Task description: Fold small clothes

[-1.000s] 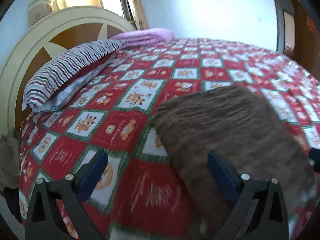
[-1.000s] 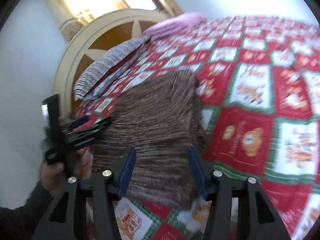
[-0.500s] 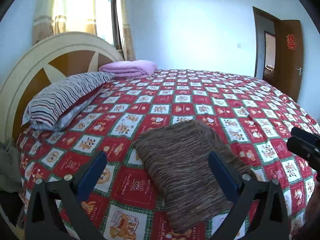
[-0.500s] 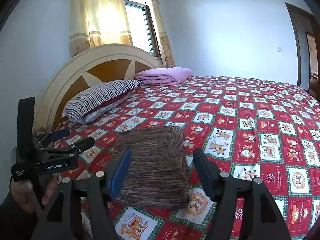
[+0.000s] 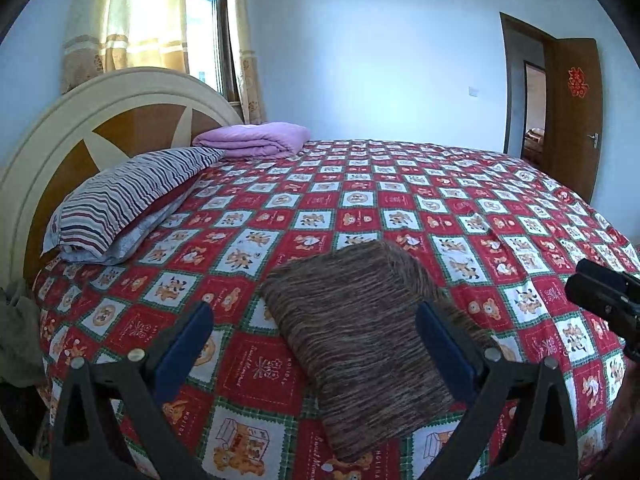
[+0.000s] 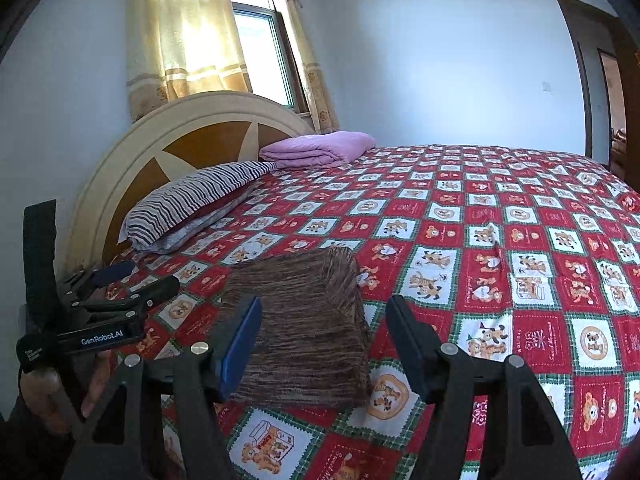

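A folded brown striped garment [image 5: 360, 344] is seen lying flat on the red patterned bedspread [image 5: 460, 208], low and centre in both views. The left gripper [image 5: 314, 340] and right gripper [image 6: 322, 340] are held wide apart above it, nothing being gripped.

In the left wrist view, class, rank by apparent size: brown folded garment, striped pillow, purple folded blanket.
1. Brown folded garment, though it lies nearest the camera.
2. Striped pillow.
3. Purple folded blanket, farthest away.

The brown streaked garment [image 5: 366, 336] [image 6: 306, 332] lies folded flat on the bed.
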A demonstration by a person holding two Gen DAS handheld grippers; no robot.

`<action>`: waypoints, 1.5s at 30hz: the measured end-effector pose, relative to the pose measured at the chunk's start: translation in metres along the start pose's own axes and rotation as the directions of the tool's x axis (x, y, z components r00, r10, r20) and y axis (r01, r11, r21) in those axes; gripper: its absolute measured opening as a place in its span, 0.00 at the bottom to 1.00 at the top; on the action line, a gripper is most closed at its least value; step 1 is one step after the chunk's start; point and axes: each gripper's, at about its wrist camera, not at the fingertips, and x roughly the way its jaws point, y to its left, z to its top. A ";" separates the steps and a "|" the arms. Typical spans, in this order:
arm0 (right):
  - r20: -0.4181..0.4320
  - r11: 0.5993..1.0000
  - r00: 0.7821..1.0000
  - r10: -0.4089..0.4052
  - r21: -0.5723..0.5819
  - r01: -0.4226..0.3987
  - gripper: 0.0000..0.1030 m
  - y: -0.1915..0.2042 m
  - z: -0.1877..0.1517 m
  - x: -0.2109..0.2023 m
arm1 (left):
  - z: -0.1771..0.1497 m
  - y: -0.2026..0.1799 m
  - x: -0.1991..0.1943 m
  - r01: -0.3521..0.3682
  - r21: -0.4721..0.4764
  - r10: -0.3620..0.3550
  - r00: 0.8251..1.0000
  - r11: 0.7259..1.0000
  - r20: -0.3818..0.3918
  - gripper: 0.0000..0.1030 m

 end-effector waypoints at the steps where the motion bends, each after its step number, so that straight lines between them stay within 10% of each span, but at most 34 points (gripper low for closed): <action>1: -0.002 1.000 1.000 -0.001 0.002 0.001 0.64 0.000 0.000 0.000 | -0.001 -0.001 0.000 0.000 0.001 0.000 1.000 1.000 -0.001 1.00; 45: 0.114 0.999 0.992 -0.044 0.004 0.044 0.64 0.003 0.002 -0.027 | 0.006 -0.008 -0.013 -0.006 0.026 0.005 0.999 1.000 0.053 1.00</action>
